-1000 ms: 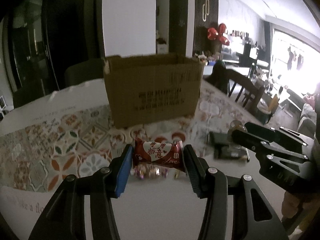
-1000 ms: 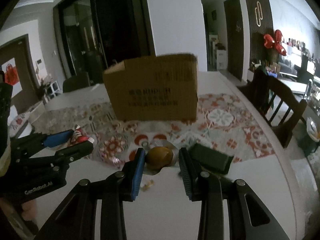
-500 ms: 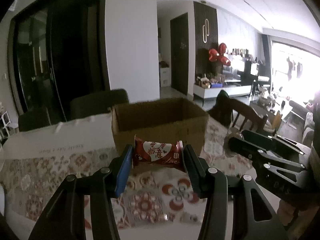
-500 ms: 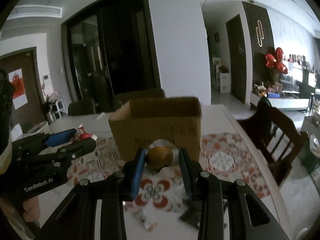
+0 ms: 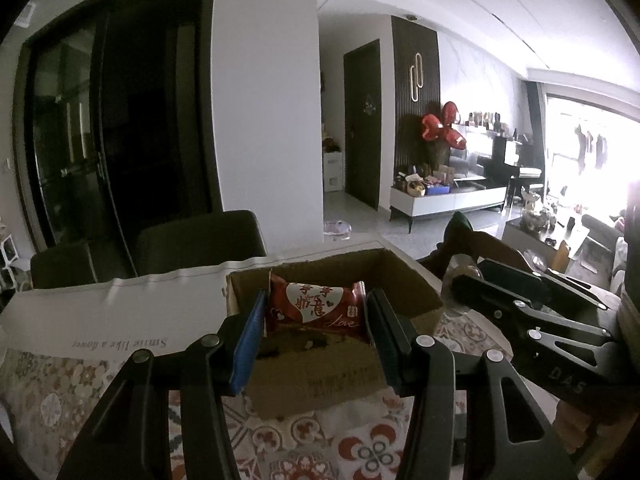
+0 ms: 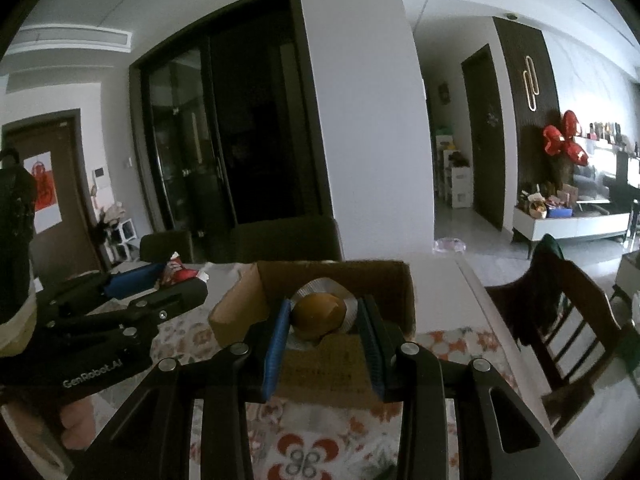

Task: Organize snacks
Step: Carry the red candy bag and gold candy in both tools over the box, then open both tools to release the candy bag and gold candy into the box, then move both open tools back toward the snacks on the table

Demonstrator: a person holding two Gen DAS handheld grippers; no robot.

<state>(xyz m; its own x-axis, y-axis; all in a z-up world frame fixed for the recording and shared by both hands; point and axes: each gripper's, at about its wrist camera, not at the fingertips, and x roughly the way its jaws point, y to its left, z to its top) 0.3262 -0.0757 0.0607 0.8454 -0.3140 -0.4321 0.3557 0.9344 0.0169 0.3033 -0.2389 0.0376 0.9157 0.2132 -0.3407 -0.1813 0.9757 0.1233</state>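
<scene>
My left gripper [image 5: 316, 320] is shut on a red snack packet [image 5: 316, 311] printed with a white heart and "Love", held above the near wall of an open cardboard box [image 5: 404, 280]. My right gripper [image 6: 324, 322] is shut on a round golden snack in clear wrap [image 6: 318, 315], also lifted in front of the same cardboard box [image 6: 390, 280]. In the left wrist view the right gripper [image 5: 464, 284] shows from the side at the right. The left gripper [image 6: 176, 280] with its red packet [image 6: 176, 273] appears at the left of the right wrist view.
The box stands on a table with a patterned red and white cloth [image 5: 360, 444]. Dark chairs [image 5: 200, 240] stand behind the table, and a wooden chair [image 6: 568, 304] is at its right. A white pillar [image 5: 264, 100] rises beyond.
Both grippers rose and moved toward the box with their snacks still held. The tabletop with the loose snacks and the dark green packet dropped out of view, and the box's open top now shows.
</scene>
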